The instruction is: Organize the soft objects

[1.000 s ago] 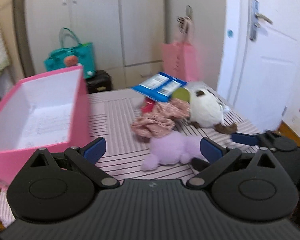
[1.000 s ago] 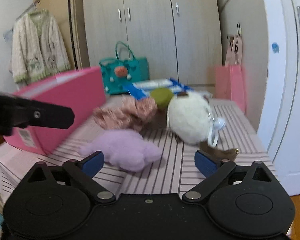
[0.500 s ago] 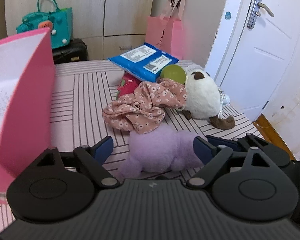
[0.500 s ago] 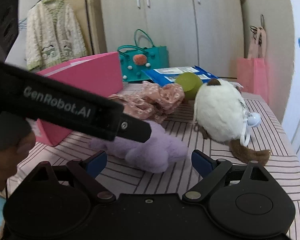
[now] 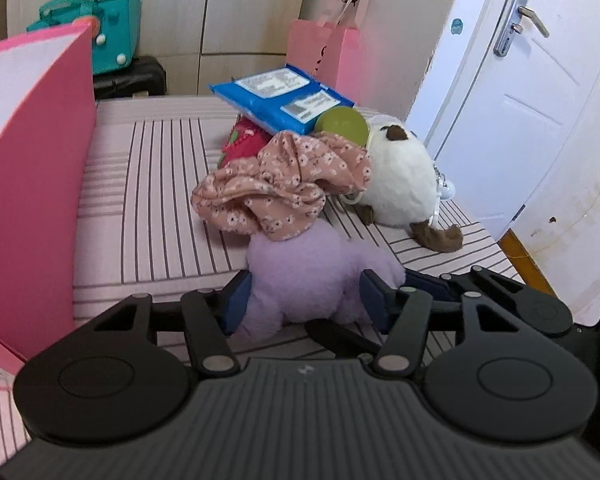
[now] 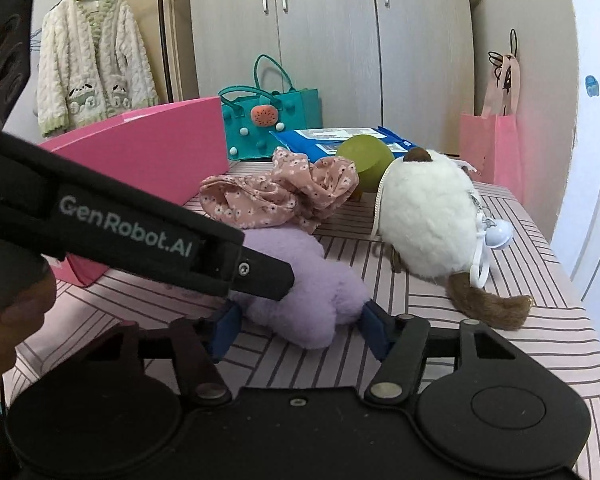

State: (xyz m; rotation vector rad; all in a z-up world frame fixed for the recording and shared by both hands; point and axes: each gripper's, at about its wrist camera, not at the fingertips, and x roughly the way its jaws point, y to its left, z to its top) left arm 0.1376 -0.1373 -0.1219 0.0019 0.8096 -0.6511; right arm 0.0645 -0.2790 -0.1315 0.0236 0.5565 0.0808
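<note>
Both sets of tongs have just been closing since the earlier frames, each now around the purple plush toy, which lies on the near part of the striped bench. Left wrist view: the left tongs have their blue pads pressed against both flanks of the purple plush toy, pinching it; the right tongs enter low from the right, beside the same toy. A floral cloth lies just beyond the toy, touching its far edge. A white plush toy sits to the right of the cloth, with a green ball and a blue packet farther back. A pink box stands at the left. Right wrist view: the right tongs hold their pads against the near end of the purple plush toy, pinching it. The left tongs reach in from the left across the toy's top, a hand behind them at the left edge. The floral cloth rests behind the toy, the white plush toy to the right and apart from it, the pink box at far left.
</note>
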